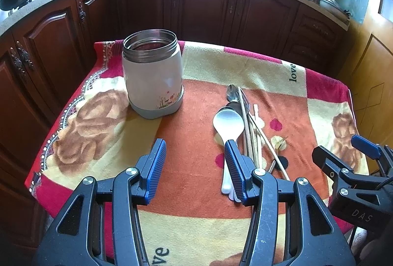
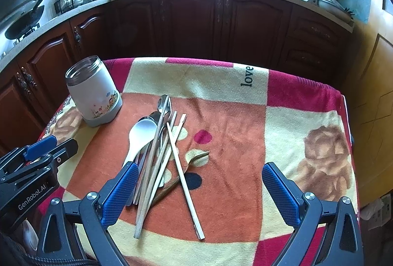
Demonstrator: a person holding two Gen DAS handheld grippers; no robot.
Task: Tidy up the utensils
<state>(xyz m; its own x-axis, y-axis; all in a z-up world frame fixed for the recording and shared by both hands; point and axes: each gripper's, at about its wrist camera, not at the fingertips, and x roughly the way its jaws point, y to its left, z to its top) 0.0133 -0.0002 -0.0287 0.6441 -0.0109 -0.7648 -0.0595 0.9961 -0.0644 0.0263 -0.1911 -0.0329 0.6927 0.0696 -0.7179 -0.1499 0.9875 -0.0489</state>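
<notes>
Kitchen setting, dark wooden cabinets (image 2: pixel 196 20) behind; work surface draped in a fleecy red, orange and cream floral blanket (image 2: pixel 233 118).

Utensil heap mid-blanket, untouched: white plastic spoon (image 2: pixel 141 134) on left edge, slim steel spoon (image 2: pixel 164 102) reaching farthest, pale wooden chopsticks (image 2: pixel 183 175) crossed over the rest, dark bent-tipped piece (image 2: pixel 194 160) partly underneath. Exact count not readable.

White lidless steel-rimmed jar (image 1: pixel 152 74) upright at far left, well apart from heap, looks empty. Likely destination.

Right gripper (image 2: pixel 199 189) spread wide, holding nothing, hovering at near end of heap. Left gripper (image 1: pixel 195 165) likewise agape and empty, between jar and heap.

Step judged: first pick, none yet stowed.

Advice: take the topmost loose chopstick first, near its middle, pinching across its width. Lift straight up to avoid dragging neighbours. Lower handle-first into jar mouth. Risk: thin stick rolling on soft pile.
</notes>
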